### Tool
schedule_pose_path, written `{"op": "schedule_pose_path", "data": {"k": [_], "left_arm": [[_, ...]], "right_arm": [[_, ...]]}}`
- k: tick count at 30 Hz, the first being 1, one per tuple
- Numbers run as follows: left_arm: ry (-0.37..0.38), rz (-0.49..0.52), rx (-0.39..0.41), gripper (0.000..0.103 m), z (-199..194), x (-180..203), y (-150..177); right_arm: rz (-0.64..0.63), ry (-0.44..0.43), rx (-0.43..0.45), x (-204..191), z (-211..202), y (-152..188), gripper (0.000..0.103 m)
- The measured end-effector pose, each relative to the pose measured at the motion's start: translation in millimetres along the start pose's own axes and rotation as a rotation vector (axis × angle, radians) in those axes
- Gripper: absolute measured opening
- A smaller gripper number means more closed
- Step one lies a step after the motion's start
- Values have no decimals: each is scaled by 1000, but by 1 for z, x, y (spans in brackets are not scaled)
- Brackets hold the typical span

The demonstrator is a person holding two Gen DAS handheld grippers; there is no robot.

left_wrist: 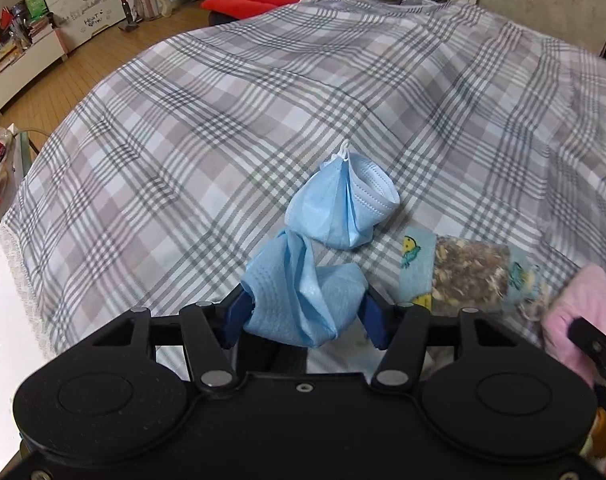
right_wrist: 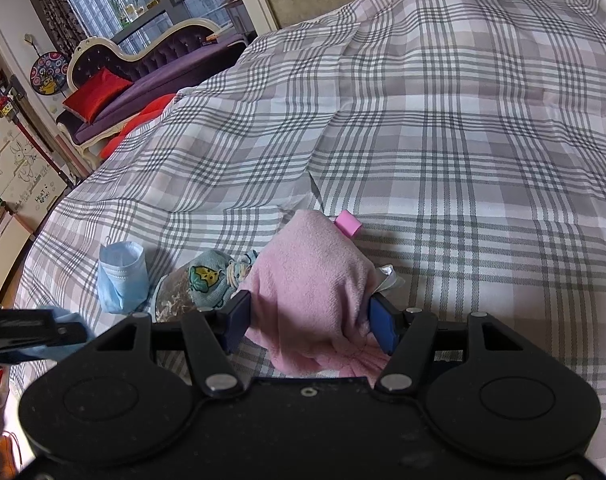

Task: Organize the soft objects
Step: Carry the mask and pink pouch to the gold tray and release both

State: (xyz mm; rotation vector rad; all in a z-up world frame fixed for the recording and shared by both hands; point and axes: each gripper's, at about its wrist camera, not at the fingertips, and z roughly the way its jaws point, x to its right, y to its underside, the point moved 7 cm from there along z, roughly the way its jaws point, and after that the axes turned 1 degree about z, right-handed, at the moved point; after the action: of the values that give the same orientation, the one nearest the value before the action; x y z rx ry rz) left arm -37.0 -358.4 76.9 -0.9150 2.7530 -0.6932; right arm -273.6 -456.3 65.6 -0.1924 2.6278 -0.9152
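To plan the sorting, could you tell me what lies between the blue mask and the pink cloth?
A cartoon-print pouch lies between mask and cloth, in the right wrist view.

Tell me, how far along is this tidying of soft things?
Nothing looks put away yet. The left gripper grips a blue mask; the right gripper grips a pink cloth. Left on the bed cover: another mask and a patterned pouch.

Soft, even daylight fills both my views, coming from the window at eleven o'clock on my right camera. Shadows on the plaid bedspread are faint. Fisheye bending bows every edge, worst in the corners. Motion blur smears the left view around three o'clock.
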Motion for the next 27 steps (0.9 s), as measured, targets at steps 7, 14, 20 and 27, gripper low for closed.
{"op": "schedule_pose_path", "data": {"k": [7, 14, 20, 27], "left_arm": [[33, -34, -15, 56, -36, -33, 33], [18, -120, -44, 56, -63, -89, 83], [-15, -208, -89, 56, -67, -139, 138], [-33, -327, -125, 56, -67, -186, 187]], "right_arm": [[-30, 3, 10, -7, -1, 3, 62], [-77, 16, 16, -17, 0, 9, 62], [-94, 7, 35, -23, -2, 14, 62], [-95, -4, 129, -29, -17, 20, 61]]}}
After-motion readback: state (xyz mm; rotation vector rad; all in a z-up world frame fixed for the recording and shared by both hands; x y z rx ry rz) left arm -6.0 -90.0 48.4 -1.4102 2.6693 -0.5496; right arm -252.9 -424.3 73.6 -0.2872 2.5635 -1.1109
